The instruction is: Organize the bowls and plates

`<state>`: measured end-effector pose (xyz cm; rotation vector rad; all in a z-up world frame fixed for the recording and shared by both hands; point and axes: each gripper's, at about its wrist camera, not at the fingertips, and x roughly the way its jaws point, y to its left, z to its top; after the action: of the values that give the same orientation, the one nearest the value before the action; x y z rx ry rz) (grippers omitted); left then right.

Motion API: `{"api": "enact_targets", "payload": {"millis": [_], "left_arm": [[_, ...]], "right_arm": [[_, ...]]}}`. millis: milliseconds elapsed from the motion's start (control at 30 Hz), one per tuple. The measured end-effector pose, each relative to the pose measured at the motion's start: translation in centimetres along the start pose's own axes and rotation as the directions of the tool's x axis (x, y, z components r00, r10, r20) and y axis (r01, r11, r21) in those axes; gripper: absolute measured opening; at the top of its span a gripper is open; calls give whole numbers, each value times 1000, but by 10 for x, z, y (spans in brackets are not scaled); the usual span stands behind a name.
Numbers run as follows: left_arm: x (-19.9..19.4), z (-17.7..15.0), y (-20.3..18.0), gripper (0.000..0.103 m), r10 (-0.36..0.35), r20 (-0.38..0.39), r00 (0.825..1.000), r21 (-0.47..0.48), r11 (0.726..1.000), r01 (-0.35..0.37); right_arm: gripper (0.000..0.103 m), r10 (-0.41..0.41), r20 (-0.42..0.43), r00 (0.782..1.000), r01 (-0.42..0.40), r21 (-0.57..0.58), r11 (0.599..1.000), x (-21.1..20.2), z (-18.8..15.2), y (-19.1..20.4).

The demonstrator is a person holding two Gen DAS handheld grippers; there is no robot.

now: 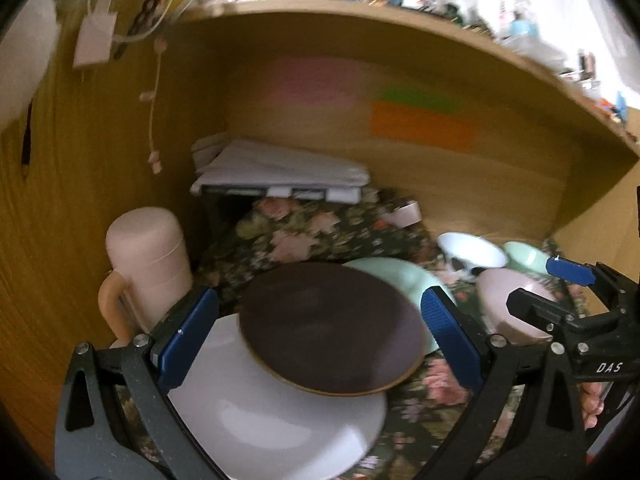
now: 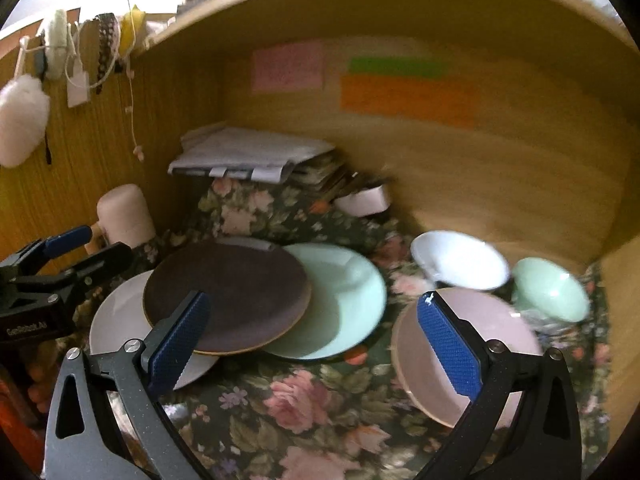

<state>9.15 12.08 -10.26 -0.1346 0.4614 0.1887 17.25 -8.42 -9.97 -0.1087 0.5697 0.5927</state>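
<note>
My left tool (image 1: 320, 344) is nearest the lens, its blue pads spread wide to either side of the dark brown plate (image 1: 332, 328) and pinching nothing. That plate lies askew on the white plate (image 1: 280, 420) and overlaps the mint plate (image 2: 340, 300); all three sit on the floral cloth (image 2: 280, 400) covering the bench.

My right tool (image 2: 316, 340) is likewise spread and empty, one pad over the pink bowl (image 2: 500, 344). The white bowl (image 2: 460, 260) and mint bowl (image 2: 552, 292) stand just beyond it, close together.

Risk: in my judgement, the brown plate is unevenly supported, so closing on its rim could tip or slide it off the stack. A careless sweep of the right tool could knock the crowded bowls together.

All three bowls appear empty. The pink lidded jug (image 1: 148, 256) is closed; contents cannot be determined.
</note>
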Motion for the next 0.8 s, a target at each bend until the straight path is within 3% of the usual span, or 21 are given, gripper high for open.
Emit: {"api": "enact_targets", "payload": {"millis": [133,400,700,800], "left_arm": [[19,-5,18,102,38,-40,999,-19,999,-38],[58,-15,46,84,78,-147,986,-51,995,-86],[80,-24,62,66,52,-223,973,-64,996,-68],[84,-25,65,54,32,-250,968,-69,996,-51]], "right_arm": [[101,30,-55,998,-30,6,1000,28,0,0],[83,89,-169,982,-89,6,996,78,3,2],[61,138,-271,953,-127,59,990,124,-1,1],[54,144,-299,943,-131,65,989,133,-2,2]]}}
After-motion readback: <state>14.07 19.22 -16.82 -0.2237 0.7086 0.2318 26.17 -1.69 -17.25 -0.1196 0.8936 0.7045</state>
